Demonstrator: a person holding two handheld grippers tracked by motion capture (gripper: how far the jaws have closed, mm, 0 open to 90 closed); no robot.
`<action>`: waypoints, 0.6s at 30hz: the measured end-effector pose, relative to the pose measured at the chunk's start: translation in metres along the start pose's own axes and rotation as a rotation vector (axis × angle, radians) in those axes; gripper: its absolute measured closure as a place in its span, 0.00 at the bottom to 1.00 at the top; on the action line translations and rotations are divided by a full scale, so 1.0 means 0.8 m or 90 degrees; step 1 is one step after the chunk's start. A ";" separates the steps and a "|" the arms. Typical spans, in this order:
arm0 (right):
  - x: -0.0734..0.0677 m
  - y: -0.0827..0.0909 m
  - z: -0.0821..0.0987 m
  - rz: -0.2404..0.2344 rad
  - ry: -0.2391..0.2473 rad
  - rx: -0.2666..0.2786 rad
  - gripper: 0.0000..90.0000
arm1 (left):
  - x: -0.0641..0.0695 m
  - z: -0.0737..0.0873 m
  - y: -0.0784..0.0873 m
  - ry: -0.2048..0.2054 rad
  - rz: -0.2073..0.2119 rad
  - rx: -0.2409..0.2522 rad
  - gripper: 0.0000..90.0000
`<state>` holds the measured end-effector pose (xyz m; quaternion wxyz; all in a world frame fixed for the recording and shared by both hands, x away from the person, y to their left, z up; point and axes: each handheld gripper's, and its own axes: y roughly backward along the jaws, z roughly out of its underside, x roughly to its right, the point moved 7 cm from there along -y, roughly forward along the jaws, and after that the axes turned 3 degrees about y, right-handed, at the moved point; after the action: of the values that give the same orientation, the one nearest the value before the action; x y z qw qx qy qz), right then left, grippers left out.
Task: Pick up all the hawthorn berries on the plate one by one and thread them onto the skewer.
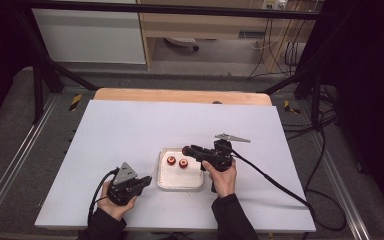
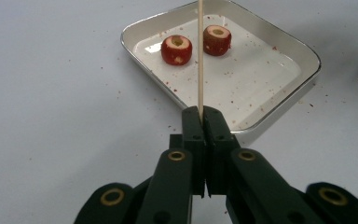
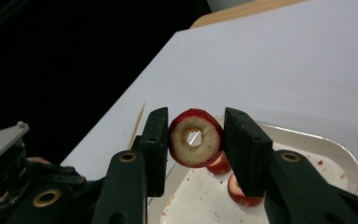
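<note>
On the white table (image 1: 130, 130), a thin wooden skewer (image 2: 199, 60) is pinched by the left gripper (image 2: 204, 114), whose two black jaws are pressed together on its lower end. In the left gripper view the skewer is seen to run straight up toward 12 o'clock, over the metal tray (image 2: 279, 56) and between two cored red fruit pieces (image 2: 176, 49) that lie in the tray's far part, just beside each other.

A third cored fruit ring (image 3: 196, 138) is clamped by the right gripper (image 3: 195, 140): its jaws are pressed on the red skin at both sides, and the pale cut face with its hole is turned toward the camera. The ring is held above the tray, and in the right gripper view two red pieces are seen below it at about 5 o'clock.

In the high view the left gripper (image 1: 142, 182) is found at about 9 o'clock of the tray (image 1: 180, 186), touching no fruit, and the right gripper (image 1: 189, 150) is placed over the tray's upper right corner, at about 1 o'clock. Red crumbs are scattered in the tray and on the table around it.
</note>
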<state>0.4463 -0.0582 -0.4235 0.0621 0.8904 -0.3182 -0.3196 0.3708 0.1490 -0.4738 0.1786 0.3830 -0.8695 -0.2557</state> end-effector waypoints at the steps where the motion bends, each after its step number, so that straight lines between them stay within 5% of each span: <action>1: 0.000 -0.001 -0.001 -0.001 -0.002 0.008 0.69 | 0.000 0.000 0.000 0.002 -0.001 0.001 0.98; 18: 0.002 -0.009 -0.022 -0.013 -0.048 0.132 0.69 | 0.013 -0.011 -0.006 0.048 0.007 0.024 0.98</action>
<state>0.4618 -0.0551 -0.4129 -0.0457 0.8825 -0.3429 -0.3187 0.3716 0.1352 -0.4682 0.2052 0.3910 -0.8689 -0.2239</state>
